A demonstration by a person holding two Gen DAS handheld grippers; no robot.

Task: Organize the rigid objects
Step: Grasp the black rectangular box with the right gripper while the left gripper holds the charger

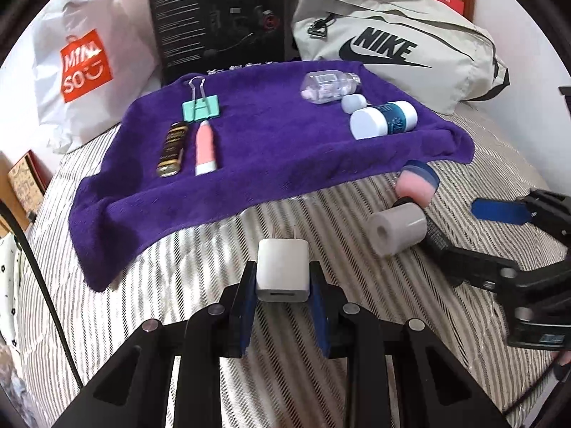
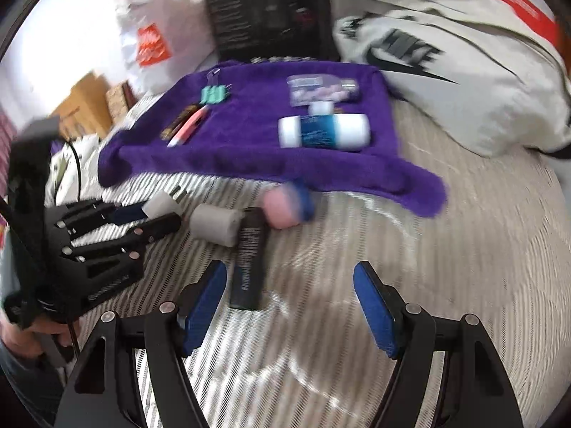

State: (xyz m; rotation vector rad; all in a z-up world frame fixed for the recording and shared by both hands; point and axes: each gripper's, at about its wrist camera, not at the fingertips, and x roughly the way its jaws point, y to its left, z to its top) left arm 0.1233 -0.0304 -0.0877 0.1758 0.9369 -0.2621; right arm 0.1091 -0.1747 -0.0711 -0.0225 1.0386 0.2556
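Observation:
My left gripper point(image 1: 283, 278) is shut on a white USB charger plug point(image 1: 283, 269), held above the striped bedding just short of the purple towel point(image 1: 271, 149). It also shows in the right wrist view point(image 2: 162, 203). My right gripper point(image 2: 291, 306) is open and empty, near a black tube point(image 2: 249, 260). A grey cylinder point(image 1: 398, 228) and a pink and blue sponge roll point(image 1: 417, 180) lie off the towel. On the towel lie a mint binder clip point(image 1: 200, 105), a gold-black tube point(image 1: 172, 149), a pink tube point(image 1: 206, 149), a clear bottle point(image 1: 330, 85), a small pale cap point(image 1: 353, 102) and a white-blue jar point(image 1: 383, 119).
A Nike bag point(image 1: 392, 46), a black box point(image 1: 217, 18) and a Miniso bag point(image 1: 85, 64) stand behind the towel. A black cable point(image 1: 39, 271) runs down the left. Cardboard boxes point(image 2: 89, 107) sit off the bed's left edge.

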